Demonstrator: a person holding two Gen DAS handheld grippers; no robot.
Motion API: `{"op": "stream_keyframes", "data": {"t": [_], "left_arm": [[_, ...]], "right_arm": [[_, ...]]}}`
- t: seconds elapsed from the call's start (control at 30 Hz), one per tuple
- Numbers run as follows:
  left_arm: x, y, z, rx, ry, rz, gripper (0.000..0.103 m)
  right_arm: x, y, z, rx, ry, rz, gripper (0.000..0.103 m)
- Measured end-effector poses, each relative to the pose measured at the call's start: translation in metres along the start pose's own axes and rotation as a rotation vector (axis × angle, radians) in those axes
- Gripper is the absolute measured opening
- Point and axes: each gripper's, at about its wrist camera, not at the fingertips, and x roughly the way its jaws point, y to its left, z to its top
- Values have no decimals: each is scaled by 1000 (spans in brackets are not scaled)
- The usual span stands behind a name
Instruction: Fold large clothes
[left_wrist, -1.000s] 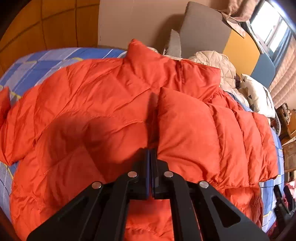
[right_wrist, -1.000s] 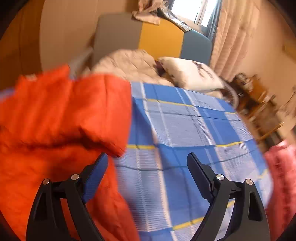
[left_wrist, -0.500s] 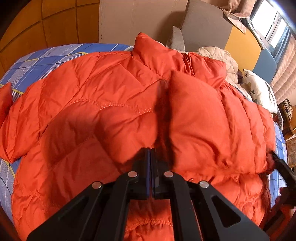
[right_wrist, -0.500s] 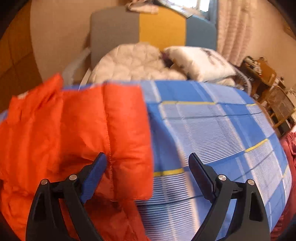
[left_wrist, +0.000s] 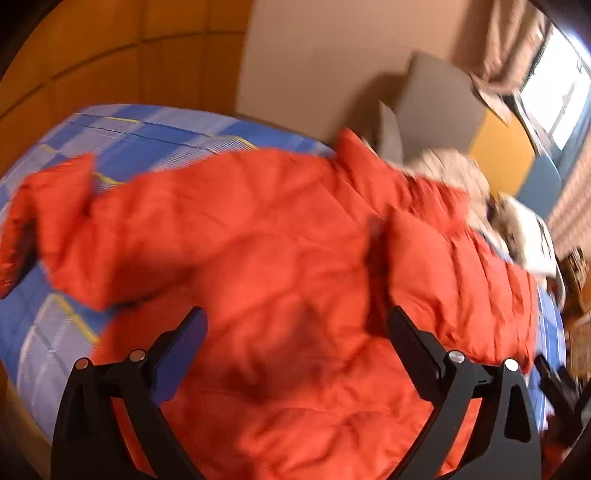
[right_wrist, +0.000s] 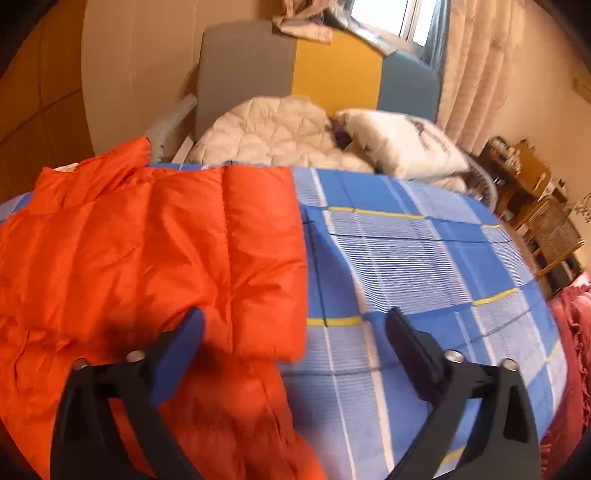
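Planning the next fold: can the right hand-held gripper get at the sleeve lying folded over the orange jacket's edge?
Probably yes. The right hand-held gripper is open, and the folded sleeve lies just ahead of it on the orange jacket, its cuff edge exposed beside the blue plaid bedspread, with nothing in between.

Left wrist view: looks forward and down from close above the orange puffer jacket (left_wrist: 280, 280), between the spread fingers of the left gripper (left_wrist: 295, 332); frame motion-blurred. Headboard (left_wrist: 439, 103) at 1 o'clock, window (left_wrist: 561, 99) at 2 o'clock.

Right wrist view: close over the jacket's folded sleeve (right_wrist: 236, 258), facing along the blue plaid bedspread (right_wrist: 417, 266) toward the headboard at 12 o'clock. Pillow (right_wrist: 399, 147) at 1 o'clock.

Shared: jacket, bedspread, headboard, cream quilt (right_wrist: 273, 136), pillow, window.
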Motion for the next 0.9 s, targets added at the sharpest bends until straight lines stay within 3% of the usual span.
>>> {"op": "stream_keyframes", "data": {"t": [0.1,0.33,0.47,0.63,0.73,0.9], "left_arm": [[-10,30,4,-83,-23,8,98],[-31,116,11,-316,-118,52,99],[-37,170,8,-496,-160,74,99],[-28,231,-1,-751,-146,97,99],[-25,258,-6,-869,-165,108,101],[-16,289,-10,-1013,-197,38,101]], "right_arm": [[-11,4,-10,7,16,66,100],[-15,17,-27,-4,5,86,100],[-17,22,-31,-44,-9,27,100],[-17,20,-30,-58,-15,-91,100],[-15,19,-32,-51,-6,-91,100],[-13,23,-37,-72,-11,-110,100]]}}
